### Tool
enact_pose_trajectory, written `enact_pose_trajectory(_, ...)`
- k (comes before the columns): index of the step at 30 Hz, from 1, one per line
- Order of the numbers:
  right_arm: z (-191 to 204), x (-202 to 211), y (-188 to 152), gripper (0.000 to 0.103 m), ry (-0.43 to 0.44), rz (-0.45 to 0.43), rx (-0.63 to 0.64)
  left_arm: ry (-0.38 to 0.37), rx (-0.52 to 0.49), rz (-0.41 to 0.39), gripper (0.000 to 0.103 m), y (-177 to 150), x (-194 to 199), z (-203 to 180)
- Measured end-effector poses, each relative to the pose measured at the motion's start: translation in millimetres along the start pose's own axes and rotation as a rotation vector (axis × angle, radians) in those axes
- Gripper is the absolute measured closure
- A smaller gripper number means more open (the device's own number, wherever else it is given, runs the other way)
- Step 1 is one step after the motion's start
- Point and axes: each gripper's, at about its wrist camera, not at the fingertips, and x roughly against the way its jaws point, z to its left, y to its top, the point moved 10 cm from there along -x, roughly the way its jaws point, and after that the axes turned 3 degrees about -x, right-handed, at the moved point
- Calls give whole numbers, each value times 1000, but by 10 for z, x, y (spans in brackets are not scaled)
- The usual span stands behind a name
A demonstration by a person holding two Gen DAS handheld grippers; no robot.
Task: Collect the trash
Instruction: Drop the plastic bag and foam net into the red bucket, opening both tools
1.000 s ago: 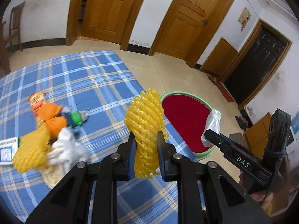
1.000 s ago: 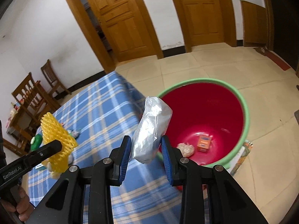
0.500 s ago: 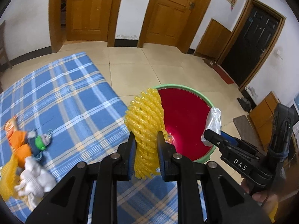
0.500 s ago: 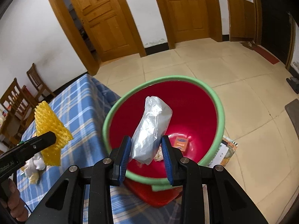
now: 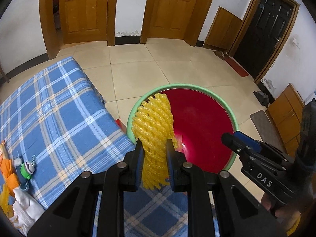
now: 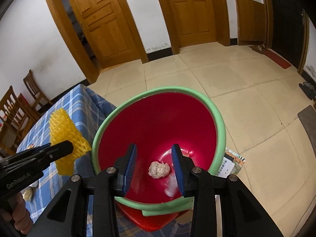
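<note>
Two fingers of the left gripper [image 5: 153, 159] are pinched tight on one yellow foam net [image 5: 153, 127], which stands upright between them with its top reaching over the near left rim of the tub [image 5: 234, 122]. The right gripper [image 6: 154, 162] has its two blue-padded fingers [image 6: 129, 163] spread wide with nothing between them, held just above the tub's mouth. Below that gap, on the red bottom of the tub, lies one crumpled pale wad [image 6: 159, 169], and a blurred whitish streak [image 6: 170, 185] shows beside the right finger; what it is cannot be told. The tub is a single round one, red inside with a green rim, standing on the tiled floor right against the edge of the table [image 5: 59, 118], which is covered in a blue checked cloth. At the table's far left edge sits a small heap of leftover trash: one green toy-like piece [image 5: 26, 168], an orange wrapper [image 5: 8, 169], a white cloth or glove [image 5: 25, 211] and a bit more yellow net [image 5: 4, 199]. Two wooden doors [image 5: 83, 9] stand in the back wall, and one dark door [image 5: 266, 33] is off to the right.
</note>
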Motion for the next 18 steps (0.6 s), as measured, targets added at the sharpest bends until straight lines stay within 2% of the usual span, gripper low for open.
enact_pose_trajectory(13, -157, 51, 12, 66, -7, -10, -40, 18, -21, 30, 82, 31, -183, -93)
enact_pose_trajectory(18, -230, 127, 27, 66, -6, -24, -62, 46, -26, 20, 62, 49, -154, -101)
